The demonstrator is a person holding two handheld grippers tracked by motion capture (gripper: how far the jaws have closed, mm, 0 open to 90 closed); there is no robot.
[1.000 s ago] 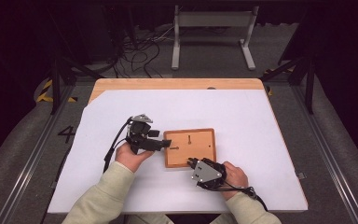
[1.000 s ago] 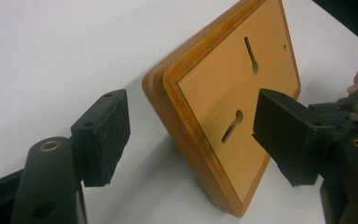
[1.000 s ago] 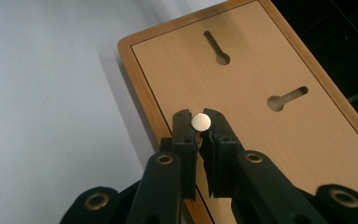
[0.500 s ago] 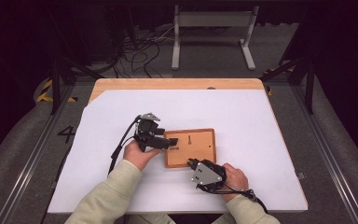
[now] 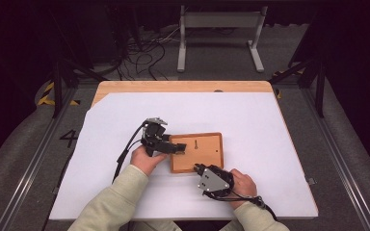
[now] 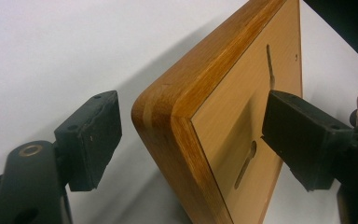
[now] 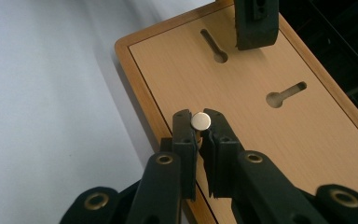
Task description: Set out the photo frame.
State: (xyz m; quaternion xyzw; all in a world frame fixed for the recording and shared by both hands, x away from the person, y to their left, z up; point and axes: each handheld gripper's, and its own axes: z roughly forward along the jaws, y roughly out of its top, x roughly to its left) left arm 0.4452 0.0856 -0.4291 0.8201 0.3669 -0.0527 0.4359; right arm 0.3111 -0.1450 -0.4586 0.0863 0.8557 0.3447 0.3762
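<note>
My right gripper holds a small metal pin w/ a flat round head. The jaws are squeezed nearly together on its thin stem, and the shiny head sticks out past the tips.

The wooden board lies flat on the white table, between my two hands. It has two keyhole slots: one far from me, one off to the side. Both are out past my right tips, not under them. In the right gripper view the side slot's round end points back toward my pin and its thin part runs away. That's the hole I'd go for, I think, bc the round end looks big enough for the head.

My left gripper is at the board's left edge. Its jaws have just been opening and are now as wide as they go. In the left gripper view one pad sits off the wood edge w/ a gap, and the other pad hangs over the board's face. Board corner is between them, but they don't press on it.

So my right hand is the one w/ the pin, and it must go forward and over to a slot. My left could pinch the edge to keep the board from sliding.
</note>
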